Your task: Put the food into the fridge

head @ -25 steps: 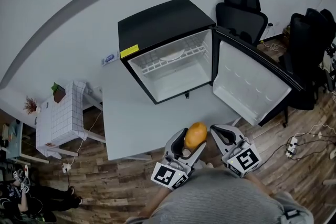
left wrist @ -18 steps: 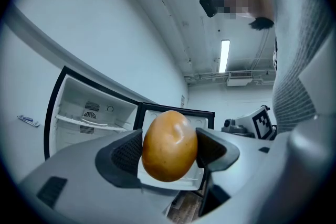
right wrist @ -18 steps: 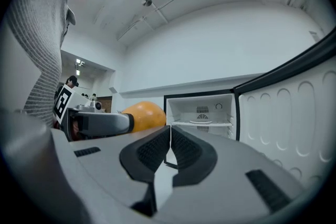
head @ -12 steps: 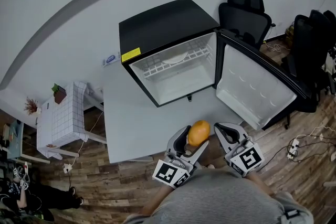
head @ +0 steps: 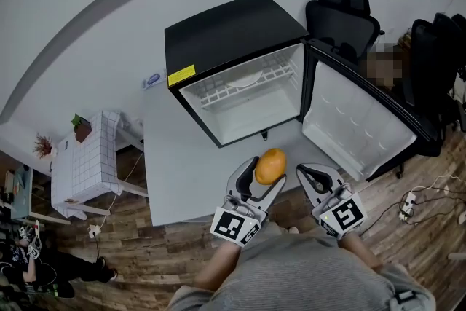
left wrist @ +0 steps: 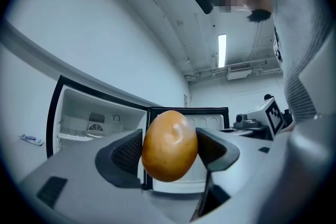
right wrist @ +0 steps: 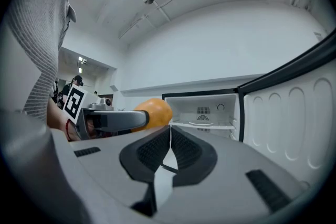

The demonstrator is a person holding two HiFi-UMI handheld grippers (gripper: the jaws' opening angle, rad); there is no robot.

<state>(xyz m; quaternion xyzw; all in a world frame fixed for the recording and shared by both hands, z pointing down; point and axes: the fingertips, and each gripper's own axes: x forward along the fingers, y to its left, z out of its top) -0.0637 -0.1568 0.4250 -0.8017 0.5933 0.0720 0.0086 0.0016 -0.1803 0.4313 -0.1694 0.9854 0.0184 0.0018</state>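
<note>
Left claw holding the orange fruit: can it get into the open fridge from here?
Probably yes. The left claw, shut on the round orange fruit, faces the black mini fridge; its door stands wide open to the right, the grey tabletop between looks bare, and the shut right claw sits aside.

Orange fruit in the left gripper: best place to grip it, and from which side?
Grip the fruit across its middle, a jaw on each flank, approaching square to its long axis, as the left gripper holds it. It is smooth and egg-shaped, long axis upright between the pads, so the flanks give the broadest contact. The rounded ends would likely slip.
</note>
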